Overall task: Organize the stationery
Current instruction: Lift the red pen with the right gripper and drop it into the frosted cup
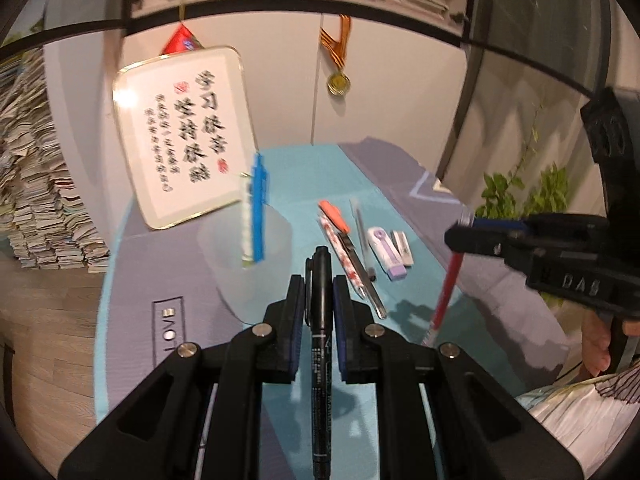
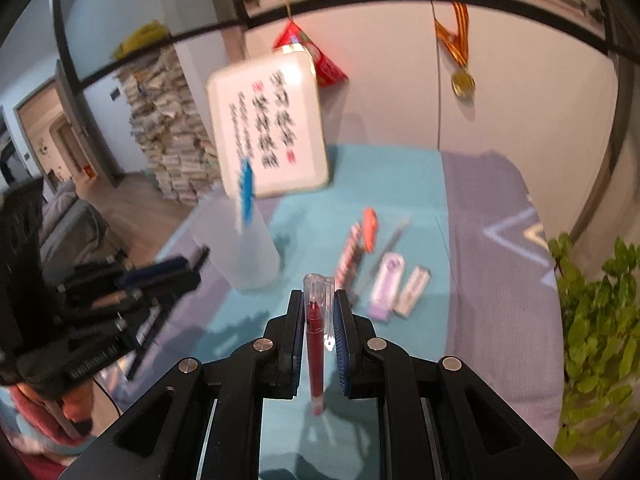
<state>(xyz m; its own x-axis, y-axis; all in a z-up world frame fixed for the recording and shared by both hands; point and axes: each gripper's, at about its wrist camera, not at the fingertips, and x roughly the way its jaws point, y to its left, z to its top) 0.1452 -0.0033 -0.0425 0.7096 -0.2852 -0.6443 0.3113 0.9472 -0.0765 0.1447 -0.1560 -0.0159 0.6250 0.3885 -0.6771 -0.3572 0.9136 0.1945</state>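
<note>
**Two Grippers, Two Pens Over a Teal Desk Mat**

While a blue pen [image 1: 256, 208] stands in a frosted cup [image 1: 244, 264], the left gripper [image 1: 319, 280] clamps a black marker [image 1: 320, 344] between its padded fingers, cap pointing forward. To its right, the right gripper [image 2: 319, 300] pinches a red pen [image 2: 316, 344] with a clear cap, its tip hanging above the teal mat [image 1: 296, 184]. On that mat, just right of the cup, lie an orange-capped pen [image 1: 332, 214], a red-patterned pen [image 1: 344, 258], a slim clear pen [image 1: 362, 236], a purple correction tape [image 1: 386, 250] and a white eraser [image 1: 402, 246]. A calligraphy plaque [image 1: 184, 132] leans against the wall behind.
</note>
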